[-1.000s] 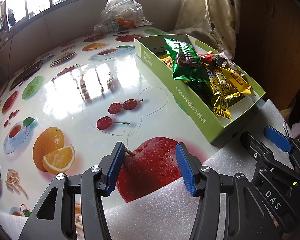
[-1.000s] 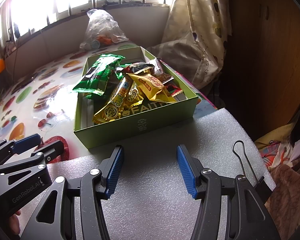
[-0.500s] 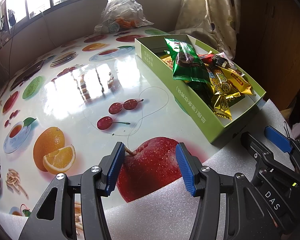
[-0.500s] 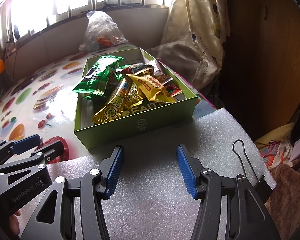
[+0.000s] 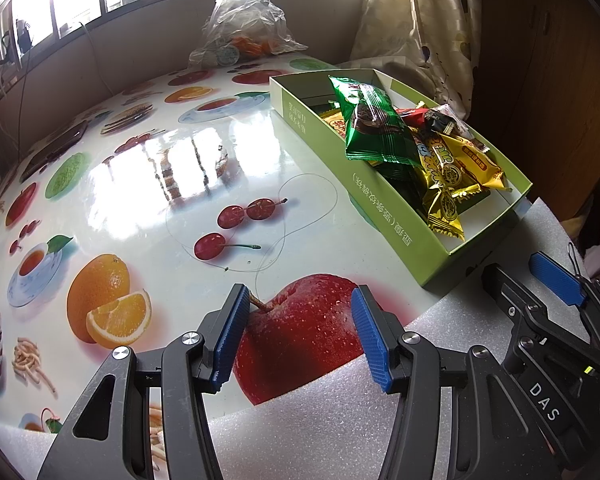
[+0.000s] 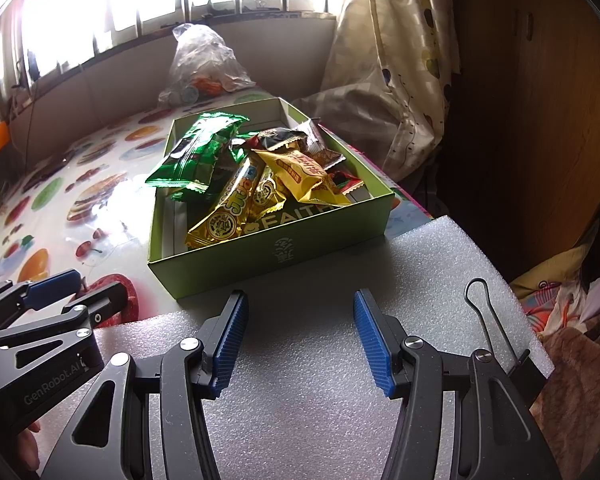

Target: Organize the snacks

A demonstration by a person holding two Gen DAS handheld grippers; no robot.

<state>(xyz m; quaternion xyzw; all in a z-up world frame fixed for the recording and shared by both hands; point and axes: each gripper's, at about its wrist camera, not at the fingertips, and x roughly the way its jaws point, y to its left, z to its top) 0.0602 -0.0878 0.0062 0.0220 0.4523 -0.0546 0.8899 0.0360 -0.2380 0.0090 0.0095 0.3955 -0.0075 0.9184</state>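
The right gripper [image 6: 298, 334] gapes empty over white foam sheet [image 6: 320, 360]; the green box [image 6: 268, 252] of snacks [image 6: 260, 184] lies at twelve o'clock, just ahead. The left gripper [image 5: 296, 336], also spread and empty, has the box at two o'clock.

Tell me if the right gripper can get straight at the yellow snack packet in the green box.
Probably yes: the right gripper, jaws open, faces the green cardboard box, and the yellow foil snack packet lies uncovered on the pile.
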